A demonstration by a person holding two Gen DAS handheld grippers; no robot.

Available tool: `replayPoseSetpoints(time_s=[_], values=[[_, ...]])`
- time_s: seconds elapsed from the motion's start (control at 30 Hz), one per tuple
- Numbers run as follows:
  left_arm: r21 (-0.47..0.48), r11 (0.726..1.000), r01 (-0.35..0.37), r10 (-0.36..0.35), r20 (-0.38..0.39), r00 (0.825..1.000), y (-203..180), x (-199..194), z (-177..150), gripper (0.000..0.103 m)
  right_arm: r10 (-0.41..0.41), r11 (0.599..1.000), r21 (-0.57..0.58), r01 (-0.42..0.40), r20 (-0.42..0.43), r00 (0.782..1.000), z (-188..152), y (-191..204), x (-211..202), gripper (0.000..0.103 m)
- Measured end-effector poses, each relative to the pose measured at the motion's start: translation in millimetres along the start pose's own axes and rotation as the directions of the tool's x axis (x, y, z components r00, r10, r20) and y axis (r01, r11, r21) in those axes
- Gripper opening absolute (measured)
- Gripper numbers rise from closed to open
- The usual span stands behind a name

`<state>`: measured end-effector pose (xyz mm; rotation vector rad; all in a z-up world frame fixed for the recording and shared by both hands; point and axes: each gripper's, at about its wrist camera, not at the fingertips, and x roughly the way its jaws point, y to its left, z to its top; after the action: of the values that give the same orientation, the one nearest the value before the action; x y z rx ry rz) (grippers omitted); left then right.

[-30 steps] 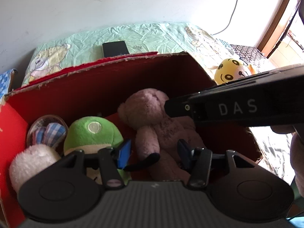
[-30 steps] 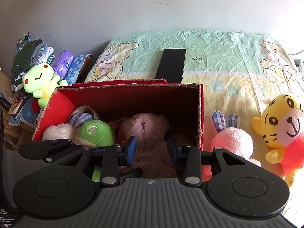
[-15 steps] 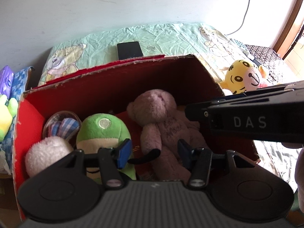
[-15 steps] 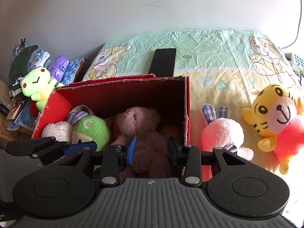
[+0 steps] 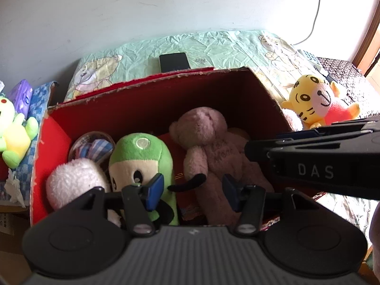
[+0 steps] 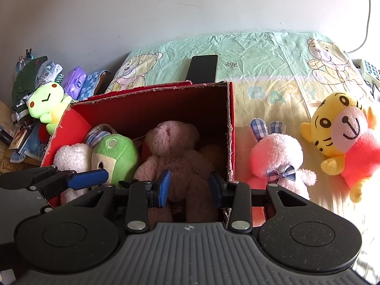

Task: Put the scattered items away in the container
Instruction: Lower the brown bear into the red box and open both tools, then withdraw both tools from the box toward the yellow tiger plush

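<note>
Both claws part open, gripping nothing: left gripper (image 5: 191, 191), right gripper (image 6: 188, 187) over red box (image 6: 231, 128). Pink bunny (image 6: 276, 158), yellow tiger (image 6: 342, 133) right of box on bedsheet (image 6: 268, 57); phone (image 6: 201, 67) behind far wall.

Red box (image 6: 231, 128); pink bear (image 6: 174, 152), green plush (image 6: 116, 154) inside. Yellow tiger (image 6: 337, 128) (red shirt). Pink bunny (image 6: 276, 156), blue-checked ears. Mint bear-print sheet (image 6: 261, 57).
</note>
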<state>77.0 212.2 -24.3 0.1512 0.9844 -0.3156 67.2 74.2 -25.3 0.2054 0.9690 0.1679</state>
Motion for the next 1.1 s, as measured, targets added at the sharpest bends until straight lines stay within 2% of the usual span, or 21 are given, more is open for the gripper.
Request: replayPoseSetpoints(time_s=[0.1, 0.77, 1.1], values=[[-0.001, 1.000, -0.030, 0.030, 0.004, 1.000, -1.5, -2.8, -1.7, 0.058, 0.001, 1.000, 0.004, -0.001, 0.004, 1.000, -2.3, -0.4, -1.7, 0.040], [-0.036, 0.995, -0.098, 0.098, 0.005, 0.995, -6.0, -15.6, -10.6, 0.065, 0.034, 0.999, 0.019, -0.034, 0.022, 0.999, -15.0, -7.1, -14.5, 0.040], [-0.063, 0.985, -0.162, 0.162, 0.001, 0.987, -18.8, -21.0, -12.9, 0.066, 0.119, 0.993, -0.002, -0.119, 0.011, 0.993, -16.1, -19.6, -26.9, 0.040]])
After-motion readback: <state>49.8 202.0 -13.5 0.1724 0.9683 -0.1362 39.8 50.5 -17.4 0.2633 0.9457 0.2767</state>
